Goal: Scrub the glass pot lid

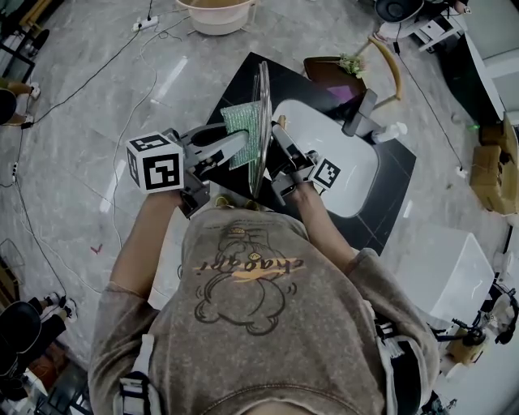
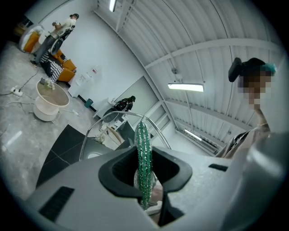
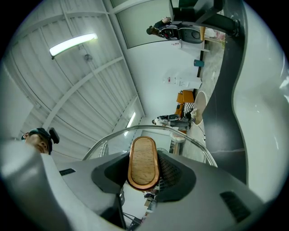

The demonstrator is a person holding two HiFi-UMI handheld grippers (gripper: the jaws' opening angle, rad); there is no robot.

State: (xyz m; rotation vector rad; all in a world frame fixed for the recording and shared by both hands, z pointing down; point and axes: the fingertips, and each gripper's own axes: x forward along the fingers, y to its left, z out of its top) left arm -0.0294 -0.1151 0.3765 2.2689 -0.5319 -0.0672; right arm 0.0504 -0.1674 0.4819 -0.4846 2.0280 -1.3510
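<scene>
The glass pot lid (image 1: pixel 261 105) stands on edge over the black counter, held up between my two grippers. My left gripper (image 1: pixel 233 151) is shut on a green scrub pad (image 1: pixel 242 130), which lies flat against the lid's left face. In the left gripper view the pad (image 2: pixel 143 153) stands edge-on between the jaws of the left gripper (image 2: pixel 145 180), with the lid's metal rim (image 2: pixel 118 115) behind it. My right gripper (image 1: pixel 284 159) grips the lid from the right. In the right gripper view this gripper (image 3: pixel 144 173) is shut on the lid's wooden knob (image 3: pixel 143 161), and the rim (image 3: pixel 153 129) arches above.
A white sink (image 1: pixel 357 182) is set in the black counter (image 1: pixel 389 203), with a faucet (image 1: pixel 362 112) and a white bottle (image 1: pixel 391 131) at its far side. A round basin (image 1: pixel 216 16) and cables lie on the floor beyond. Cardboard boxes (image 1: pixel 493 166) stand at the right.
</scene>
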